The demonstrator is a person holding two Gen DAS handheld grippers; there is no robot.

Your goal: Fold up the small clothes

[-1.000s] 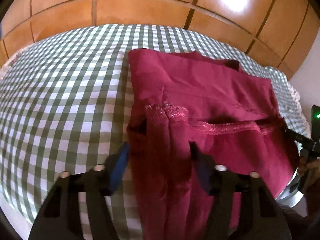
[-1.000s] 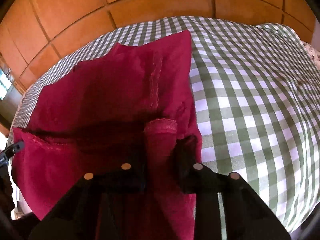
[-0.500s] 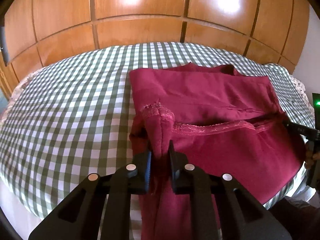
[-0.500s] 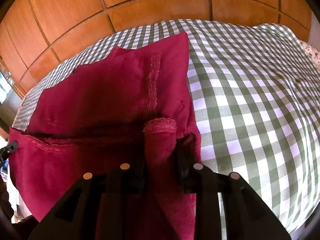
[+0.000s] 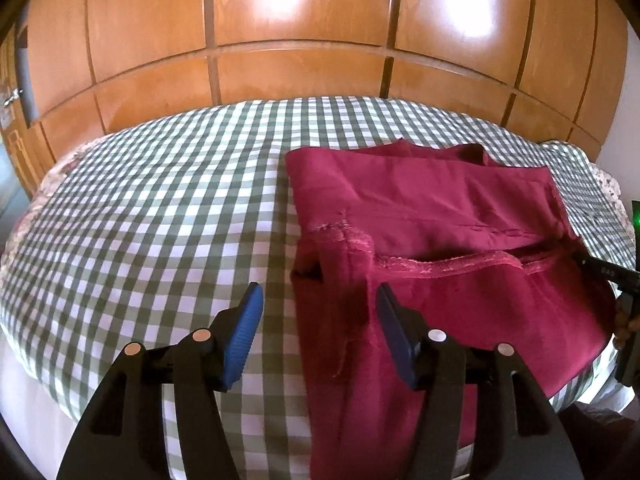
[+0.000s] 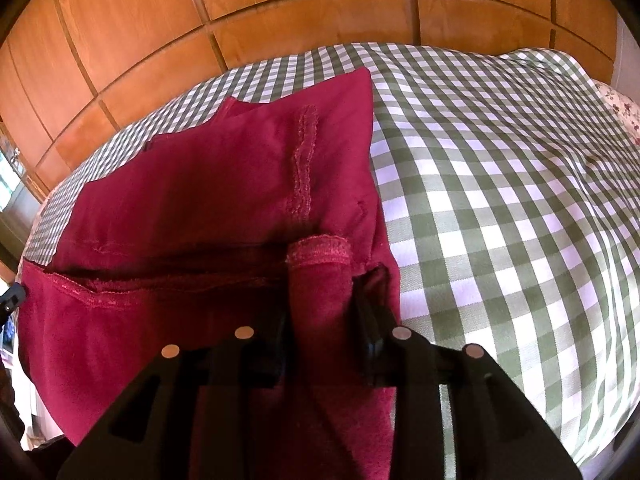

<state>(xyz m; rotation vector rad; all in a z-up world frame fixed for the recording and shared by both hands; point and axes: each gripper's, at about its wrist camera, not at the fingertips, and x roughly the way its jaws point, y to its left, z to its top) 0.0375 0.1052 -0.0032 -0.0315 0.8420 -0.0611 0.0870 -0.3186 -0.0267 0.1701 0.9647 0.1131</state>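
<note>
Quick headcount: one dark red garment (image 5: 440, 216), folded over itself, sitting centre-right in the left wrist view. One green-and-white checked bedspread (image 5: 160, 220) under it, filling the middle of both frames. One flowery sheet (image 6: 620, 104) peeking out at the right edge of the right wrist view. Two grippers total: the left gripper (image 5: 318, 320) bottom centre with two blue pads (image 5: 244, 332), and the right gripper (image 6: 320, 320) bottom centre in its own view. One wooden panelled wardrobe (image 5: 304, 32) across the top.
</note>
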